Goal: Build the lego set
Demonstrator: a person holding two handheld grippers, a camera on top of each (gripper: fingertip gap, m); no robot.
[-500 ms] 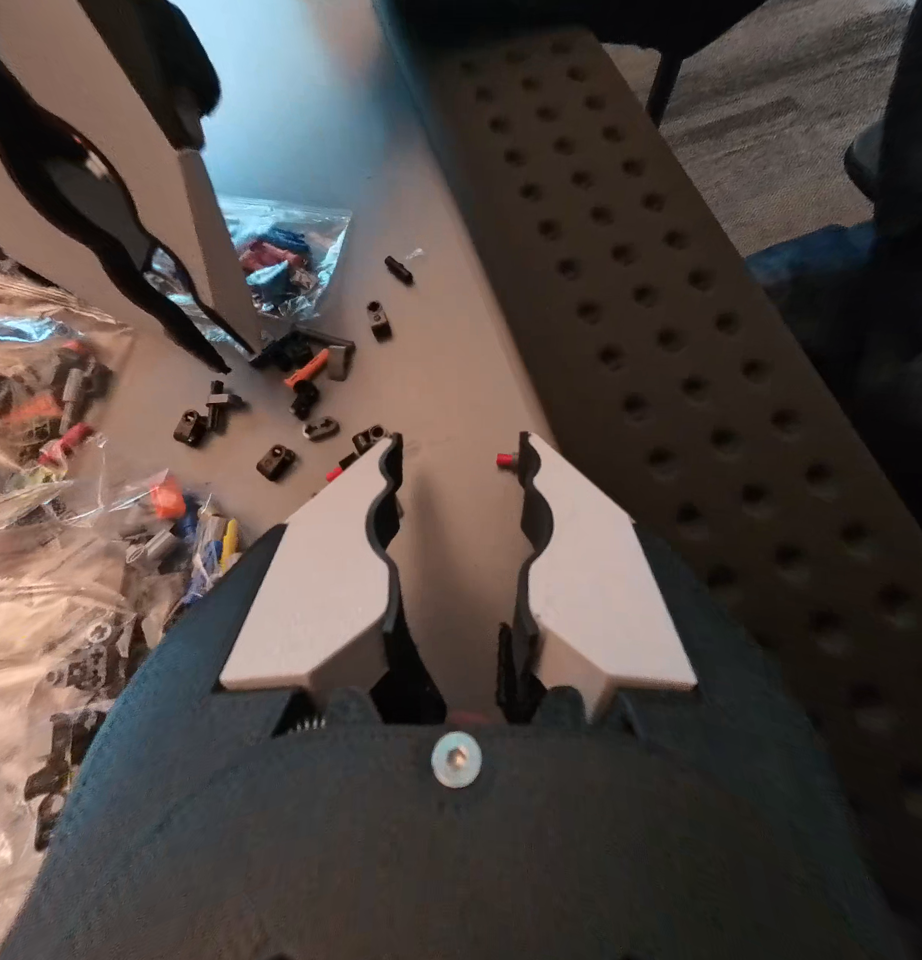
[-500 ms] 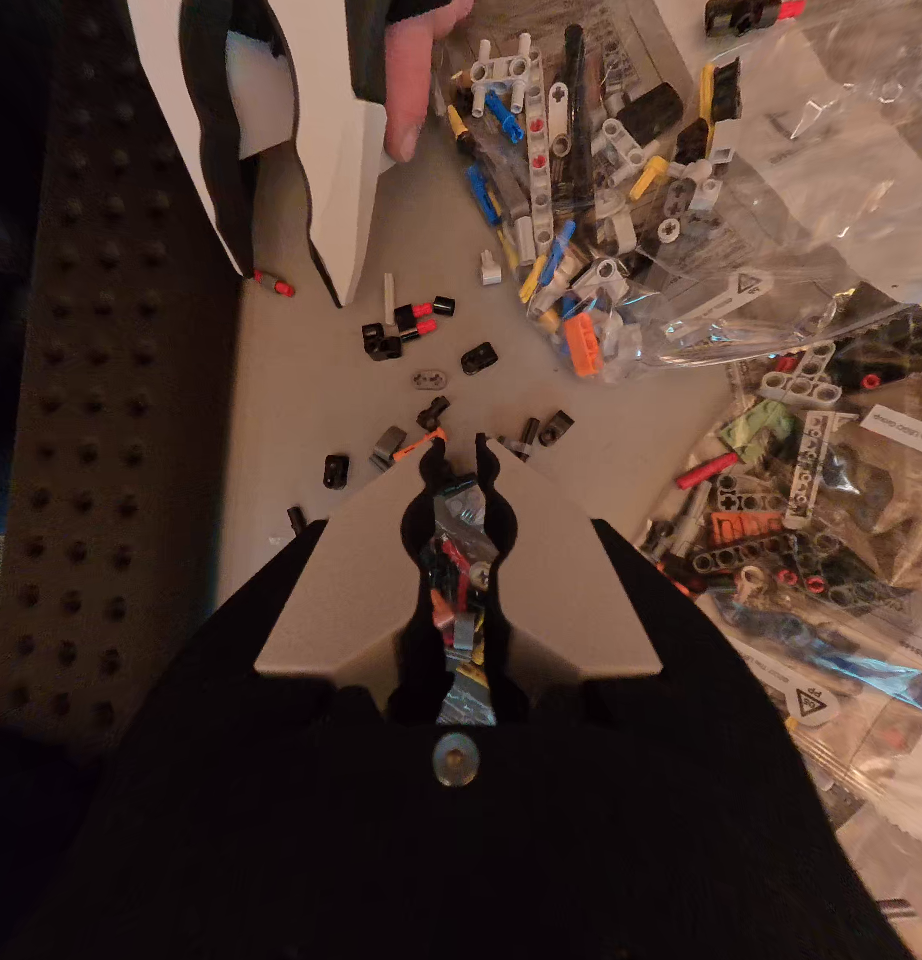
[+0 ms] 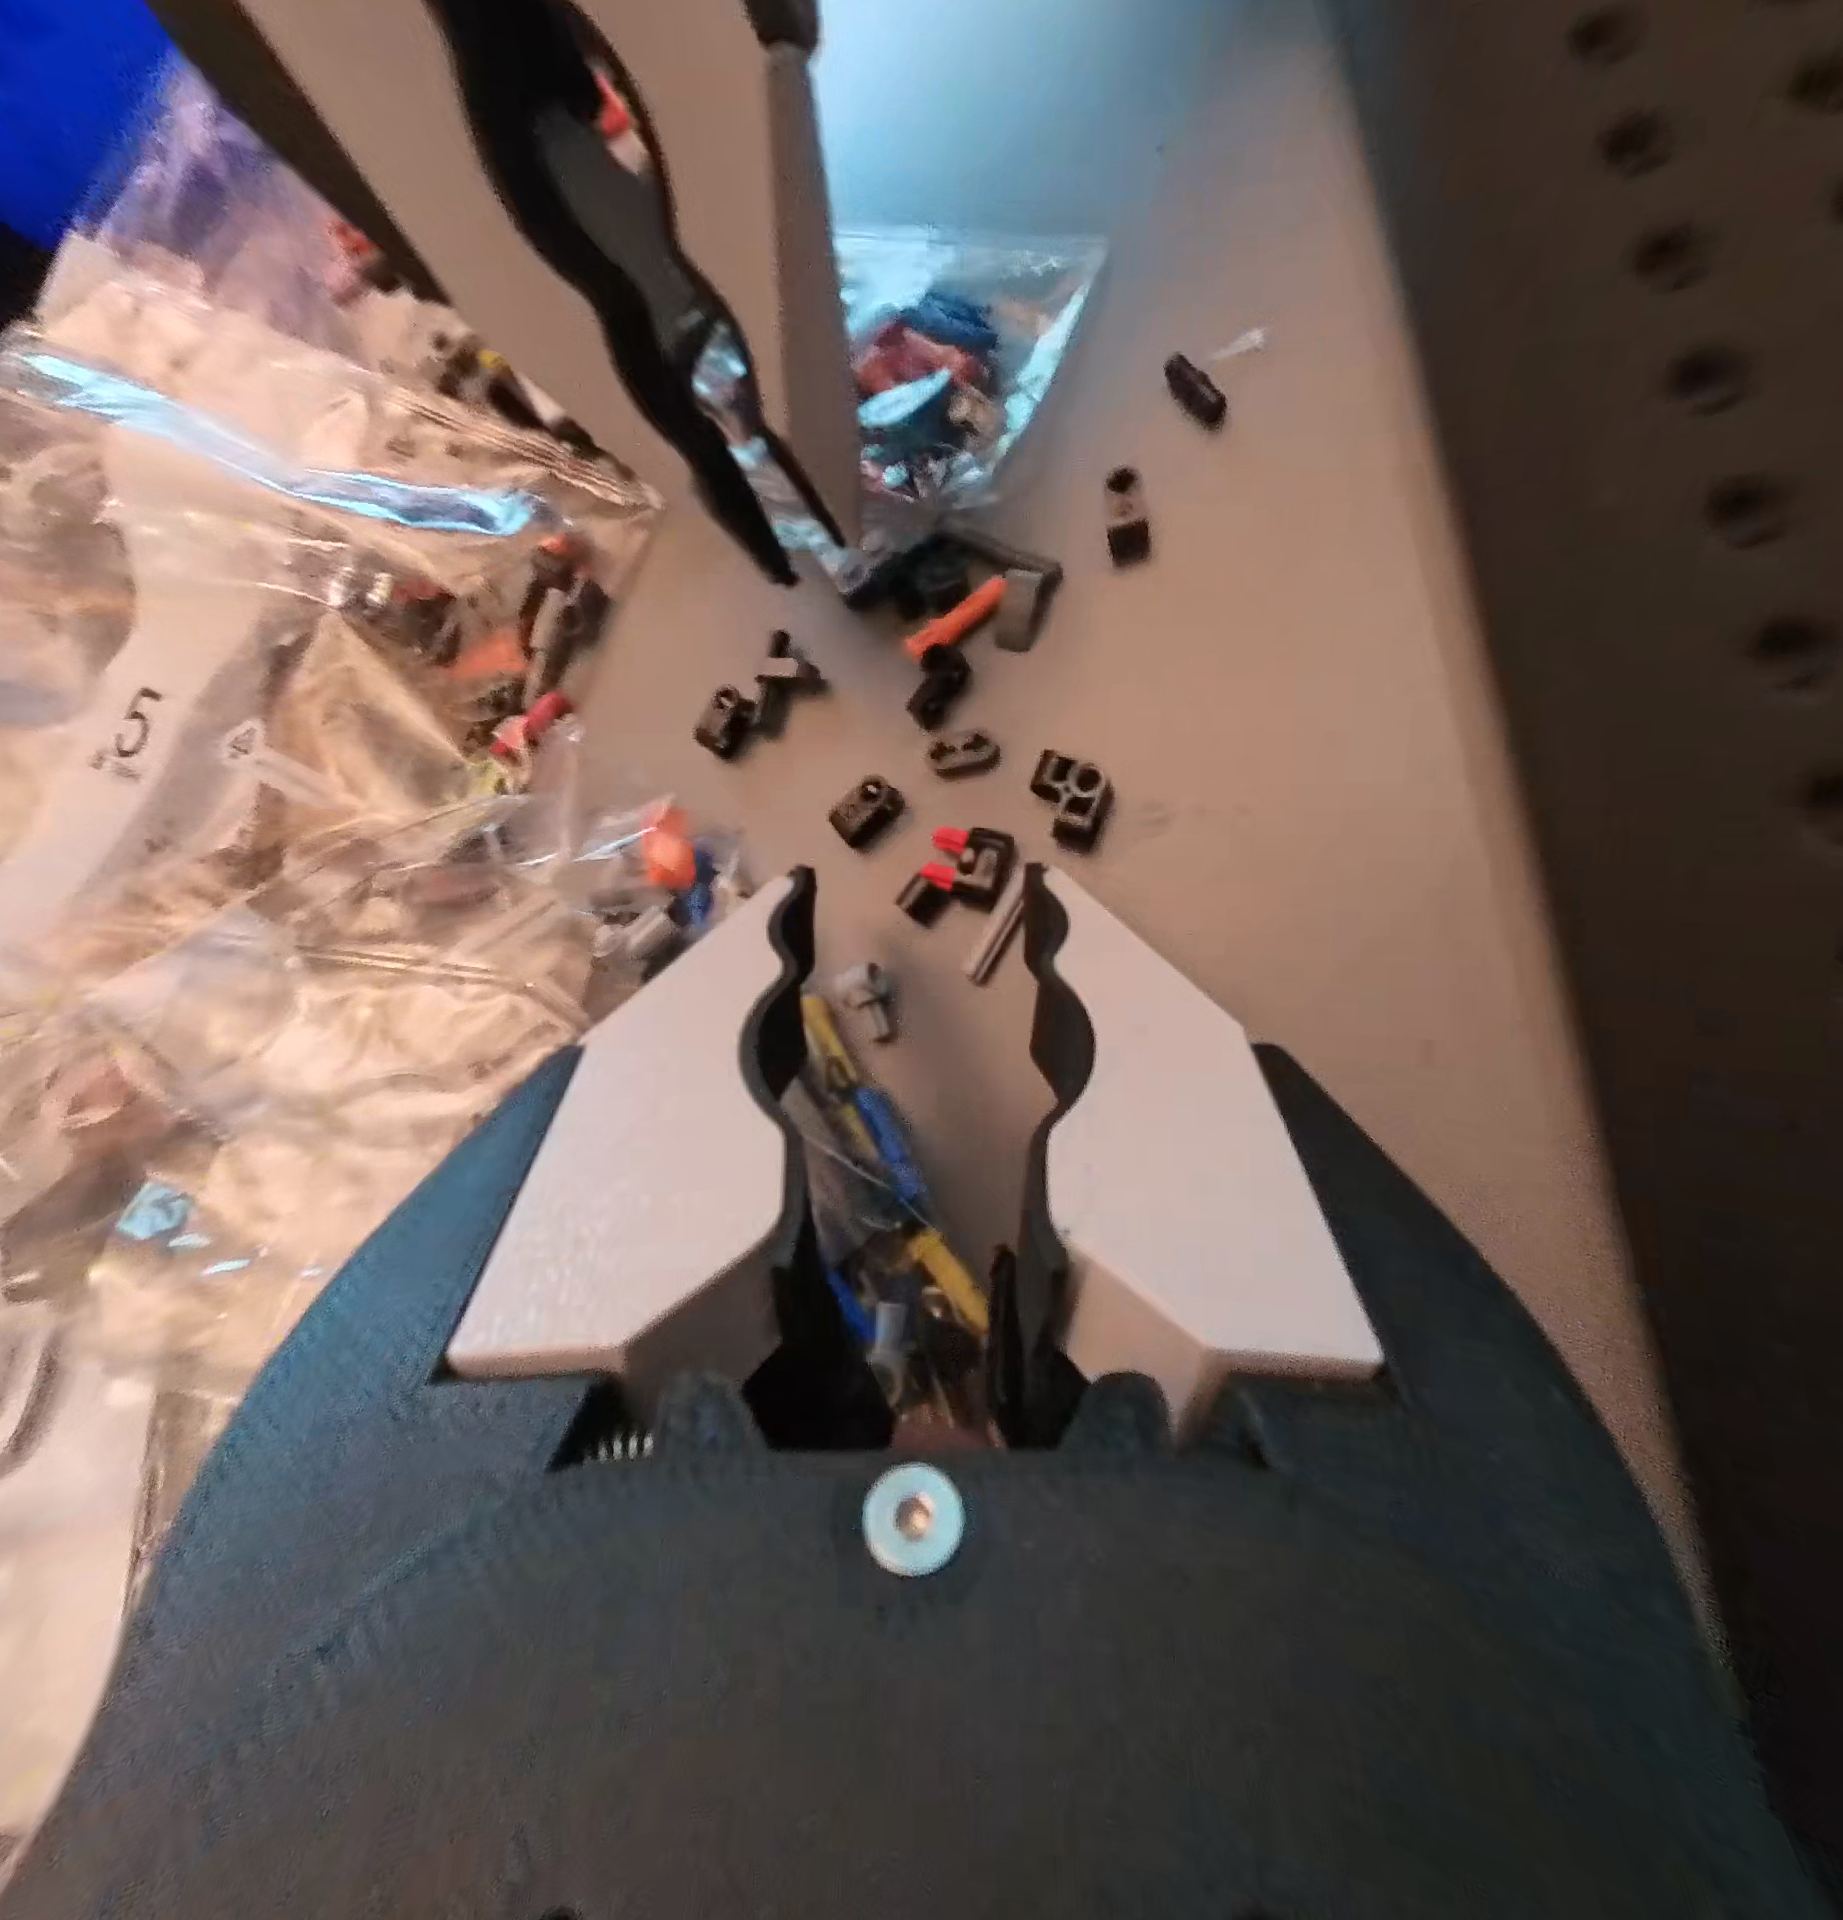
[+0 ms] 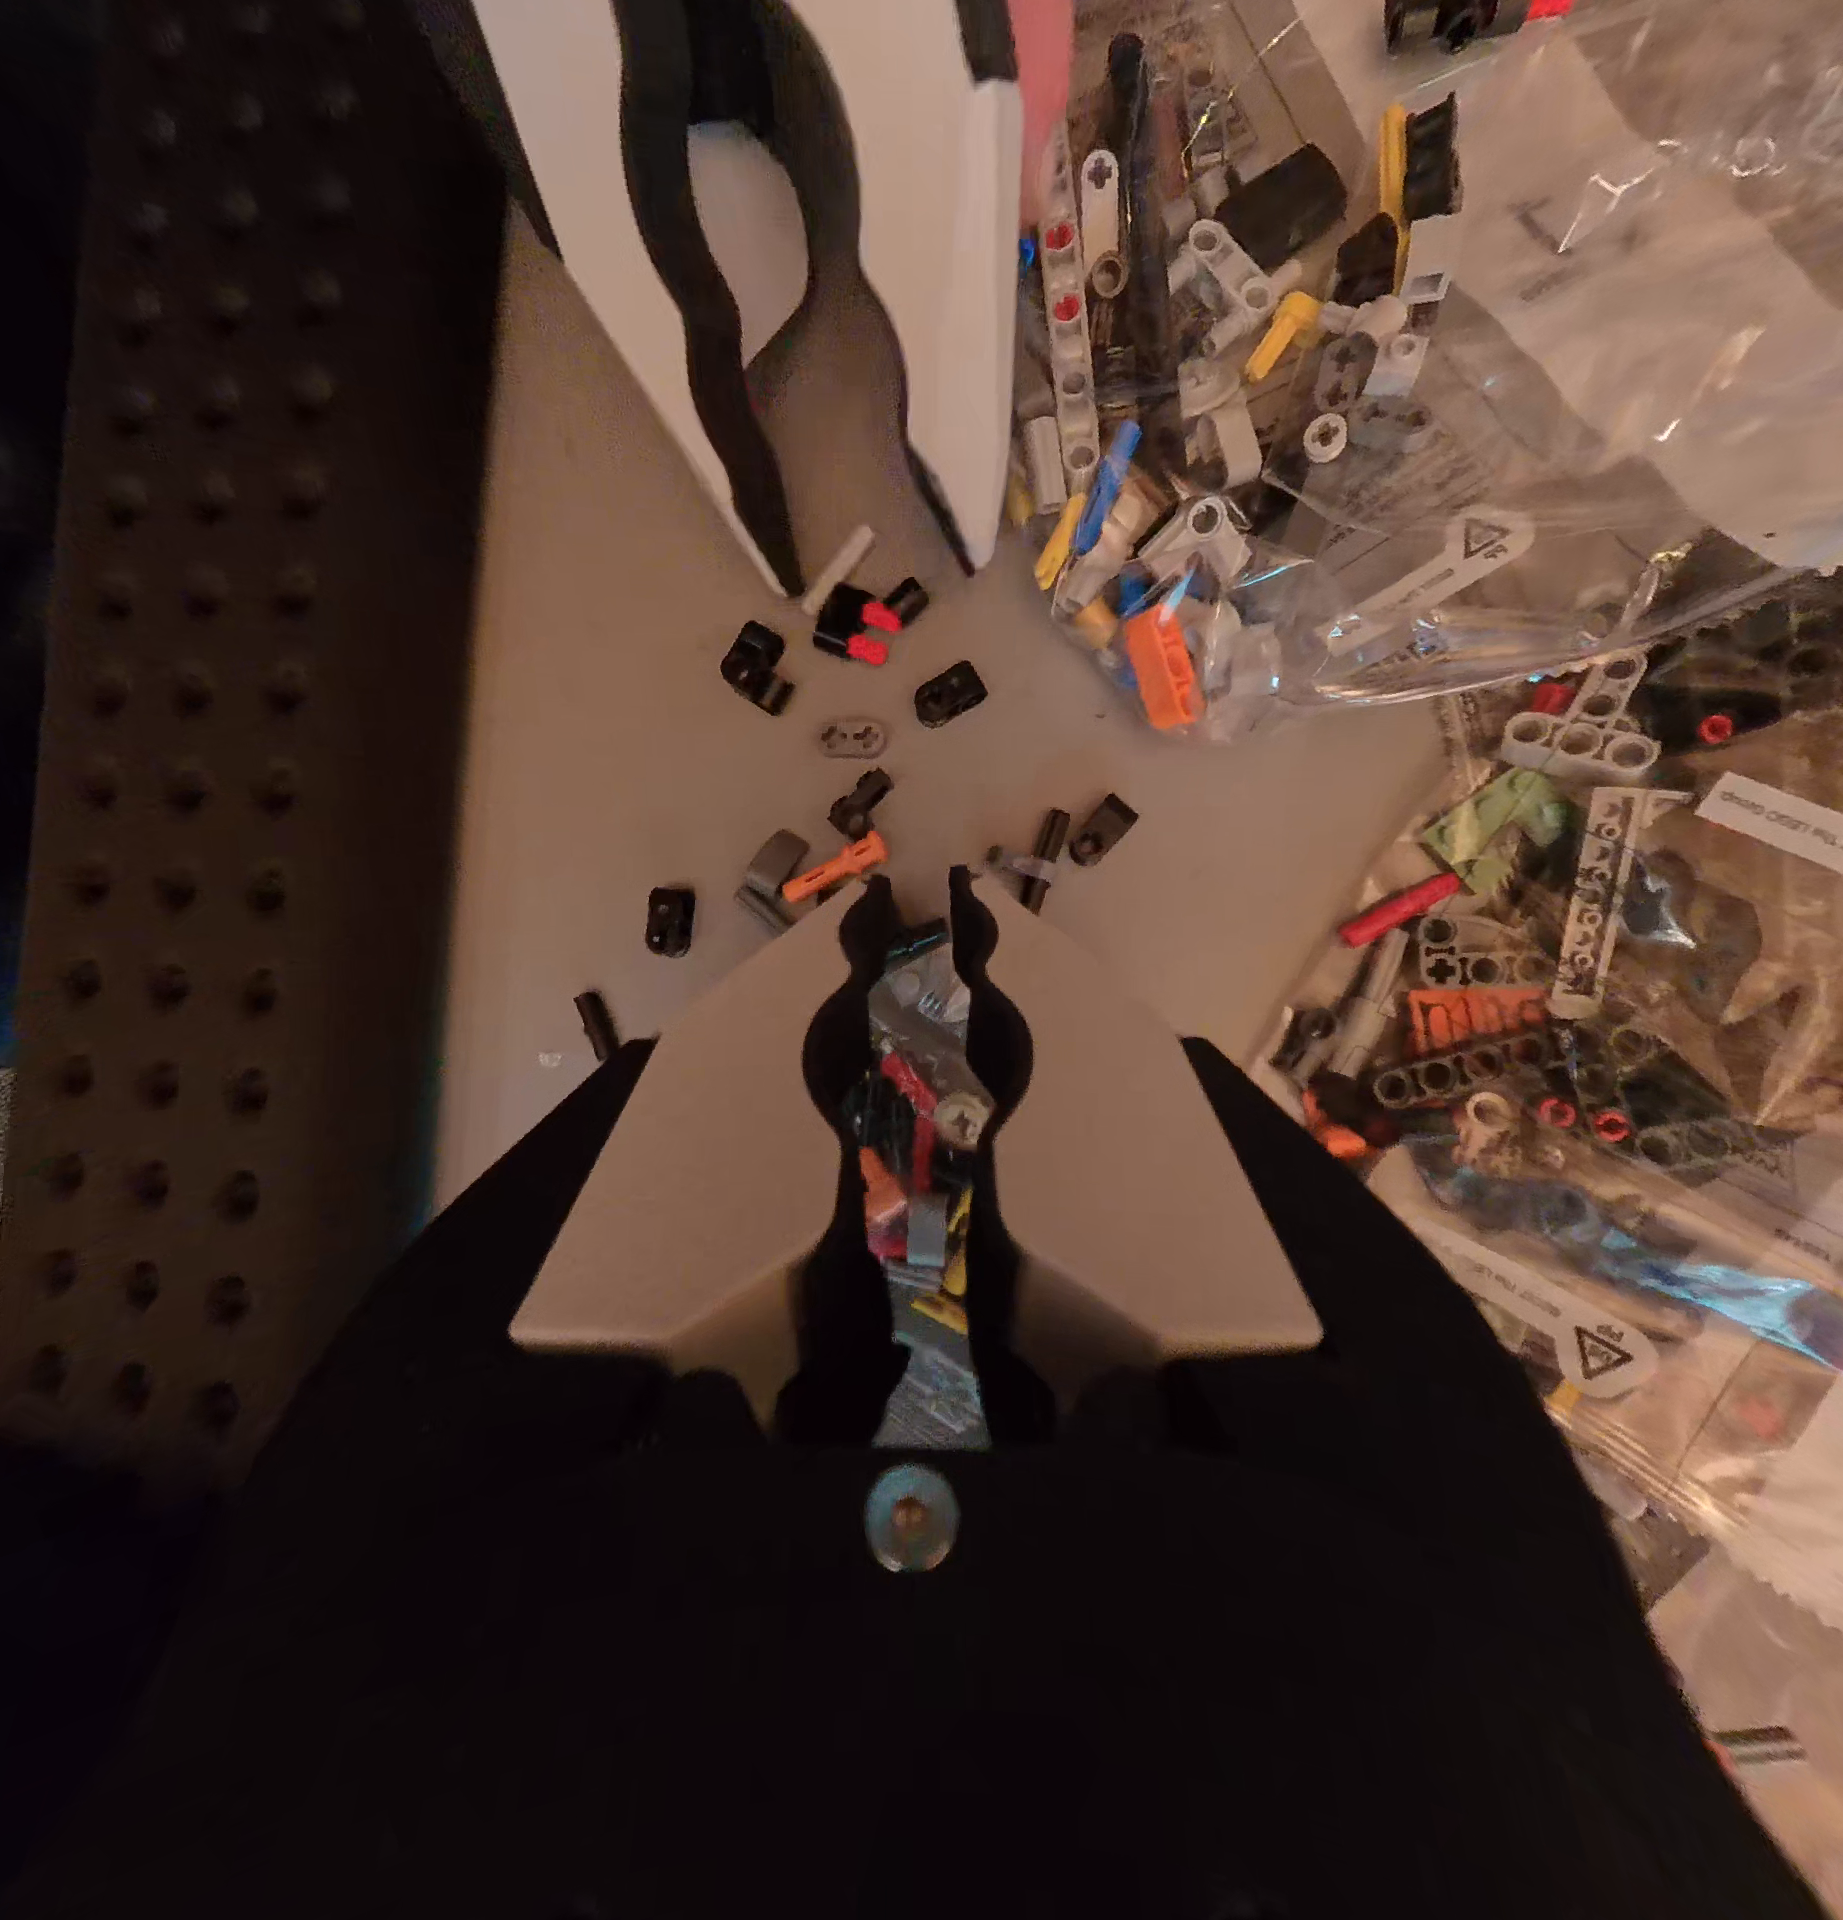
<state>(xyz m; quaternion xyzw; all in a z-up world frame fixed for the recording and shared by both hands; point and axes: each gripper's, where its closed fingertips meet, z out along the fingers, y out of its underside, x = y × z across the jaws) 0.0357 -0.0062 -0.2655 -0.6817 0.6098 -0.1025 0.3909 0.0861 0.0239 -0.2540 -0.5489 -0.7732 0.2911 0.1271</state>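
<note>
Nearest to me, my right gripper [image 4: 912, 883] had its fingers almost together, with only a narrow gap, and I could not tell whether the small bag of parts [image 4: 922, 1143] seen through that gap was pinched or only lay below. A black piece [image 4: 917, 940] sat right at the tips. My left gripper [image 3: 917, 883] was spread wide and held nothing; it hung just above the black connector with two red pins [image 3: 958, 862]. Between both grippers the loose lego pieces lay on the grey table [image 4: 584, 623]: an orange pin [image 4: 834, 868], a flat grey link [image 4: 855, 736], several black connectors. Farther away were the clear bags [image 4: 1312, 416] with the unsorted parts. To do this pick well, I judged I should lower the left gripper straight over one single piece, centre it between the pads, and close slowly, because such small smooth parts will probably slip or jump away, and the neighbours were very near.
</note>
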